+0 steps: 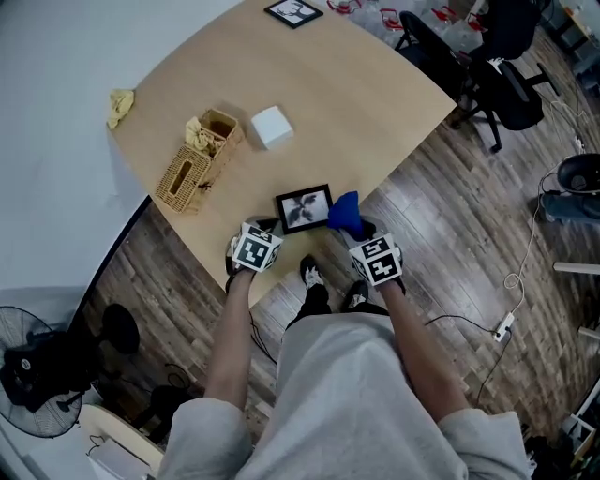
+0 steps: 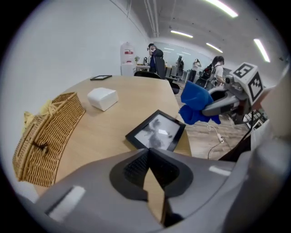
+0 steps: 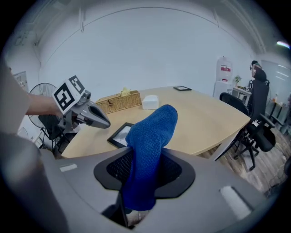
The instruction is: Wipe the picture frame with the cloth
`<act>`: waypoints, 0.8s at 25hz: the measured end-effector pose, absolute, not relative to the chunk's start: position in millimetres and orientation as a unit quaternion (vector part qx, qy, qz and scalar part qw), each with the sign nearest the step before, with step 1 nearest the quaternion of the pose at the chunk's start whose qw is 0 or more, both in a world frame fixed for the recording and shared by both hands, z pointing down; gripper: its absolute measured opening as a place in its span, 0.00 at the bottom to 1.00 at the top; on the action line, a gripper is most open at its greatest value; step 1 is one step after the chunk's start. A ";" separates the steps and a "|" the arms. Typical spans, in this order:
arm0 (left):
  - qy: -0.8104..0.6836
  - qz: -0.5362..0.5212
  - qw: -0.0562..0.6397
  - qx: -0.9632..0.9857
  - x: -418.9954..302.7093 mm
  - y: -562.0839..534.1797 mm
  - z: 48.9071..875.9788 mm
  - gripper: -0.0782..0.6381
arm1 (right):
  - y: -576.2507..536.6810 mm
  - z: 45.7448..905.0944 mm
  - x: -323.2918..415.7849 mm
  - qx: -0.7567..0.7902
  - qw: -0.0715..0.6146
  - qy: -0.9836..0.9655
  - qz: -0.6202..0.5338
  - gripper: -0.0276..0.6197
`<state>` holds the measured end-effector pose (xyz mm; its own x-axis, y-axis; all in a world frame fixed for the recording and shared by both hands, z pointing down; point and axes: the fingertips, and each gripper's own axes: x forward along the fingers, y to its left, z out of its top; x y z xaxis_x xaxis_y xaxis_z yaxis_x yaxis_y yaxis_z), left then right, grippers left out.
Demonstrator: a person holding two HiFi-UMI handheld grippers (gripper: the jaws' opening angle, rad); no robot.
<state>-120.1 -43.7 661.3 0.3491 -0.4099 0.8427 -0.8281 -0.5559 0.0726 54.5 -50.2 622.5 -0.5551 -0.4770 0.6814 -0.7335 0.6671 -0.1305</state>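
A black picture frame (image 1: 305,208) (image 2: 157,132) (image 3: 119,134) lies flat near the table's front edge. My right gripper (image 1: 356,226) (image 3: 144,157) is shut on a blue cloth (image 1: 344,214) (image 2: 196,107) (image 3: 153,127), which hangs in the air just right of the frame, past the table's edge. My left gripper (image 1: 268,226) (image 2: 148,150) hovers at the frame's left side with its jaws shut and nothing between them. Neither gripper touches the frame.
A wicker basket (image 1: 197,161) with yellow cloth in it and a white box (image 1: 271,126) stand behind the frame. A yellow rag (image 1: 120,103) and a second frame (image 1: 293,11) lie at far edges. Office chairs (image 1: 506,66) stand right, a fan (image 1: 37,361) left.
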 end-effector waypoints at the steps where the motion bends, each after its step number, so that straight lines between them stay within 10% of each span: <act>1: -0.407 0.403 0.257 0.778 -120.7 -38.2 655.4 0.18 | -50.1 618.1 53.8 0.355 0.302 -0.860 0.208 0.24; 20: -0.569 0.220 0.251 0.751 -88.6 28.0 554.8 0.18 | -13.2 576.5 77.9 0.348 0.207 -0.888 0.218 0.24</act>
